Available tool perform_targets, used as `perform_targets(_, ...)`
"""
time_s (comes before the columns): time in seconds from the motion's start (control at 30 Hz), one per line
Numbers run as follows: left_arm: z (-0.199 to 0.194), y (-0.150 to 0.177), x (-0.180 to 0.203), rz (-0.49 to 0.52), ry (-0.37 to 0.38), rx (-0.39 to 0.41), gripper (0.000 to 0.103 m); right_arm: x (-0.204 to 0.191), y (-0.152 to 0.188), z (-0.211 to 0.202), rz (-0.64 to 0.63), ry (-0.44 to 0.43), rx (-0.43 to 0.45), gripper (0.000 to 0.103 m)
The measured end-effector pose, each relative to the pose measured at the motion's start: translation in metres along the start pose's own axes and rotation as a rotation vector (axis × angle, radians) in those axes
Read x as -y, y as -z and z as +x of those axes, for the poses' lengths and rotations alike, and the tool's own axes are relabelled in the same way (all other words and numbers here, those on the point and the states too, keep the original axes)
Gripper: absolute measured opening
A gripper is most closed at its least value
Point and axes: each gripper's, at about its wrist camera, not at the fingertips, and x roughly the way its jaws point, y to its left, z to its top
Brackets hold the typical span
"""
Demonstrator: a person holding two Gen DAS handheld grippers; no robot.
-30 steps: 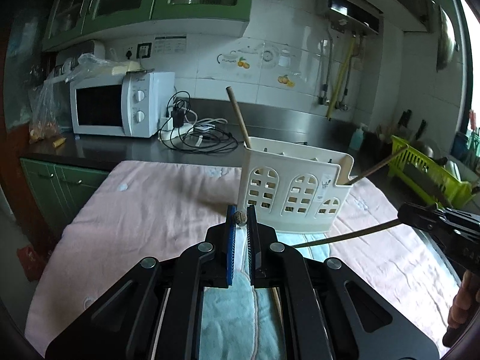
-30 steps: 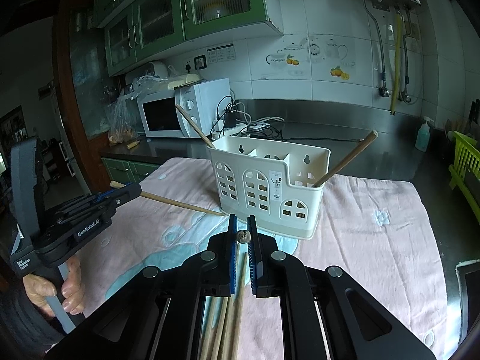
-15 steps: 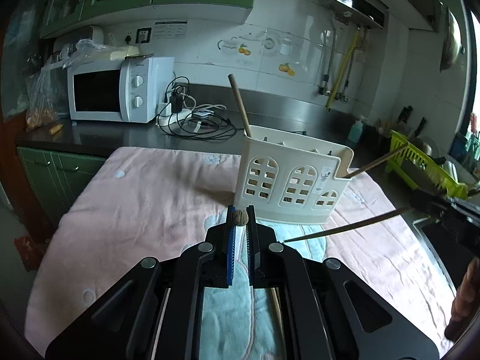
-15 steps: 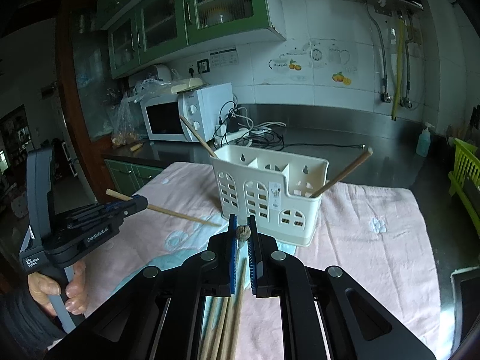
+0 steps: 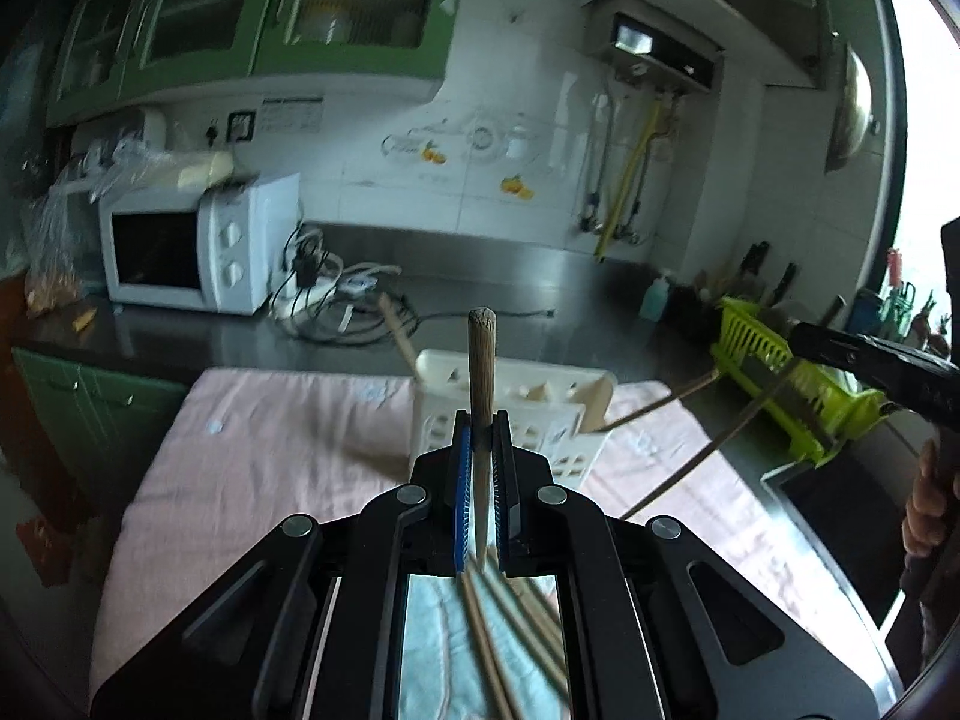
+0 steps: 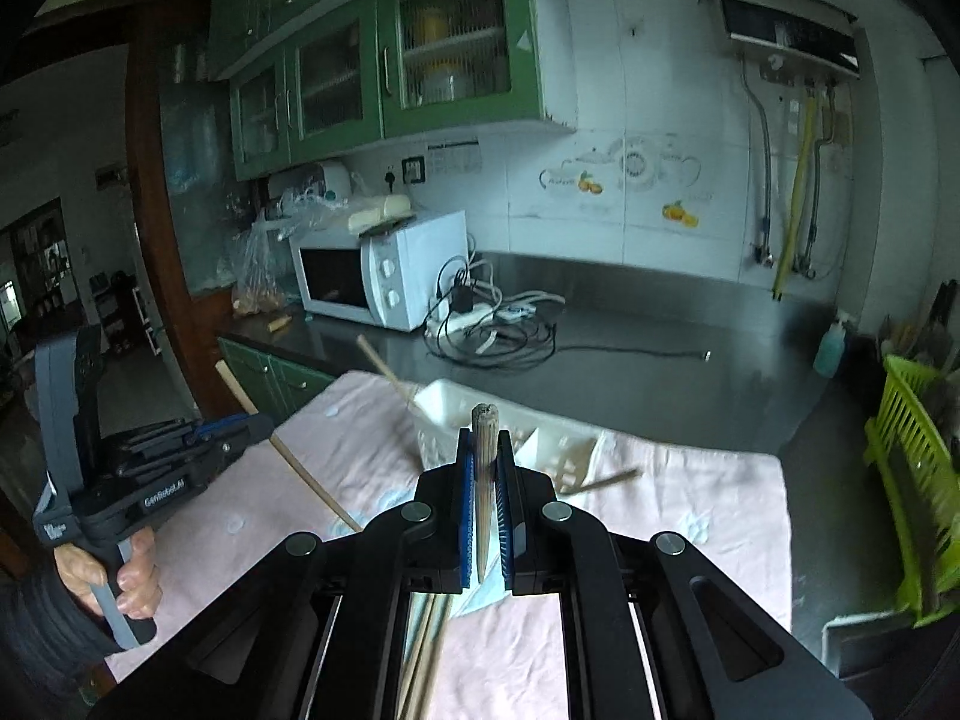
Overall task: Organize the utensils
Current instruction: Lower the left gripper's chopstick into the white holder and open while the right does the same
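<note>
My left gripper [image 5: 482, 441] is shut on a wooden chopstick [image 5: 482, 360] whose blunt end stands up above the fingers. My right gripper [image 6: 485, 453] is shut on a second chopstick [image 6: 483, 429] the same way. Both hang above the pink cloth, short of the white slotted caddy [image 5: 540, 396]. The caddy [image 6: 450, 405] holds a chopstick leaning left [image 6: 378, 366] and another leaning right [image 6: 606, 480]. Loose chopsticks [image 5: 498, 636] lie on the cloth under the grippers. The right gripper [image 5: 801, 337] shows at the right edge, and the left gripper [image 6: 264, 420] at the left with a hand [image 6: 120, 576].
A pink cloth [image 6: 690, 516] with a light blue towel [image 5: 432, 648] covers the table. On the dark counter behind stand a white microwave [image 6: 384, 267], tangled cables [image 6: 492, 330] and a soap bottle [image 6: 831, 345]. A green dish rack [image 6: 912, 468] stands at the right.
Both grippers have risen with their chopsticks. The chopstick ends now stick up well above the fingers. The caddy sits lower and smaller in both views.
</note>
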Motion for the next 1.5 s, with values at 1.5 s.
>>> perform_targets(1.5, 0.077, -0.081, -0.002, -0.006, -0.106, 0.057, 0.038, 0.055, -0.029, 0.049, 0.043, 0.104, 0.045, 0.032)
